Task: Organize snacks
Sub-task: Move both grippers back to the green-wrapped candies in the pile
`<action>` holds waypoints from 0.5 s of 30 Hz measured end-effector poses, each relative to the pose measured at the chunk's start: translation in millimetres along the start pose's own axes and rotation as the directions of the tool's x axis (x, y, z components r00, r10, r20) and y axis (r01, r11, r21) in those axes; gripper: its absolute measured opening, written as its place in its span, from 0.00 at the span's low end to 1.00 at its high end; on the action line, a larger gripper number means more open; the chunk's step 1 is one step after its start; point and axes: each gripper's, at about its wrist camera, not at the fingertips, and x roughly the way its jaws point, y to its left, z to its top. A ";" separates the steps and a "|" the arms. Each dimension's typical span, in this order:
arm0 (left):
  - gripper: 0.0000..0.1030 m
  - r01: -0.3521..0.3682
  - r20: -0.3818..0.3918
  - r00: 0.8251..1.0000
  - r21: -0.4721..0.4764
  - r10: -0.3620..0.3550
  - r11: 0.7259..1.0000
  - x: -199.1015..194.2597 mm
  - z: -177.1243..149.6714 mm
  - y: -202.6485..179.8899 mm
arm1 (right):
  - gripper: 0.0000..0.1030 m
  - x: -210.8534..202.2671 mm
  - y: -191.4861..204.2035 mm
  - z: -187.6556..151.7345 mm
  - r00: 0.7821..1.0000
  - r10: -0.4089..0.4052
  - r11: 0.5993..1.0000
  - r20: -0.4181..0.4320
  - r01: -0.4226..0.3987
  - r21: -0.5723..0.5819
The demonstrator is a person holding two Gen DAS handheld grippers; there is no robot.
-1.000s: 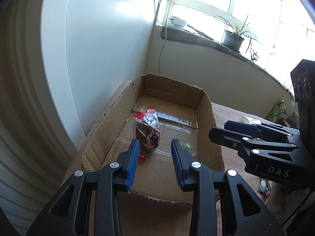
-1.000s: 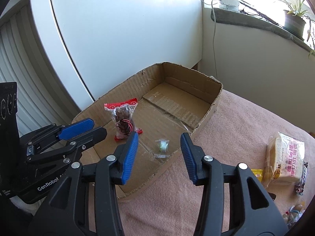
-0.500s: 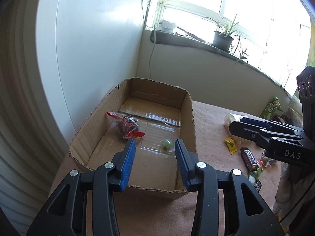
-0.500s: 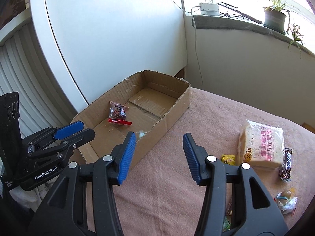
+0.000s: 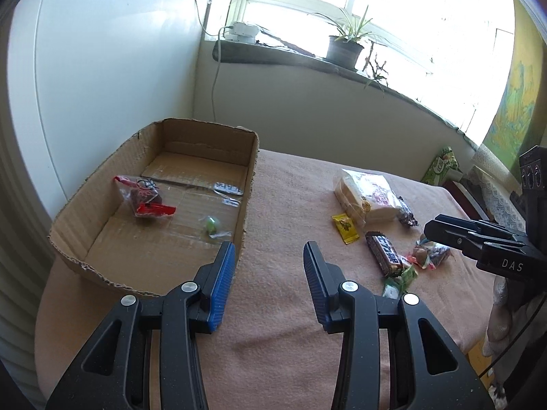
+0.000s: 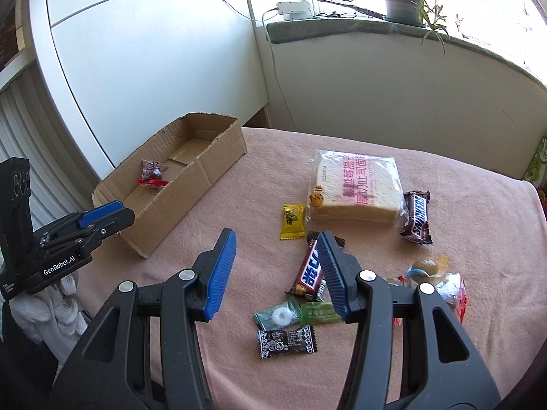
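Observation:
An open cardboard box (image 5: 248, 184) (image 6: 205, 171) lies at the table's left and holds a red-sealed clear snack bag (image 5: 143, 200) (image 6: 153, 172) and a small green candy (image 5: 210, 223). My left gripper (image 5: 270, 256) hangs open and empty over the pink cloth just right of the box's near corner. Further right, my right gripper (image 6: 277, 249) is open and empty above the loose snacks: a Snickers bar (image 6: 309, 268), a yellow sachet (image 6: 293, 221), a bread pack (image 6: 355, 188), a second Snickers (image 6: 416, 217), green candies (image 6: 297, 314) and a black candy (image 6: 287, 340).
More wrapped sweets (image 6: 434, 273) lie at the right of the pink cloth (image 6: 239, 283). A white cabinet (image 6: 154, 61) stands behind the box. A windowsill with a potted plant (image 6: 401, 0) runs along the back wall. A green packet (image 5: 442, 165) sits at the far right edge.
Both grippers drew back from over the box and swung right over the cloth. The left gripper's jaws opened slightly. The snack bag and green candy stay in the box.

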 end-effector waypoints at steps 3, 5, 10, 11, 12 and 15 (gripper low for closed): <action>0.39 0.032 -0.024 0.999 0.022 -0.031 0.999 6.0 -4.4 -14.8 | 0.50 -6.8 -18.7 -14.4 1.000 -0.021 0.999 -0.020 0.021 0.024; 0.39 0.060 -0.042 0.997 0.029 -0.059 0.998 10.5 -7.5 -23.9 | 0.50 -6.6 -28.8 -24.1 0.999 -0.032 0.999 -0.036 0.033 0.038; 0.39 0.120 -0.096 0.989 0.070 -0.113 0.990 24.2 -15.8 -51.9 | 0.50 5.0 -44.8 -43.2 0.995 -0.031 0.997 -0.096 0.037 0.061; 0.38 0.131 -0.108 0.987 0.077 -0.122 0.988 26.7 -18.1 -56.7 | 0.50 7.5 -45.8 -45.8 0.994 -0.026 0.998 -0.104 0.033 0.062; 0.36 0.141 -0.121 0.984 0.084 -0.130 0.986 29.4 -20.5 -61.3 | 0.50 10.1 -46.0 -47.9 0.994 -0.018 0.998 -0.112 0.025 0.063; 0.34 0.159 -0.150 0.978 0.109 -0.142 0.981 35.6 -26.4 -72.4 | 0.50 19.3 -42.3 -53.1 0.991 -0.001 0.999 -0.137 0.008 0.054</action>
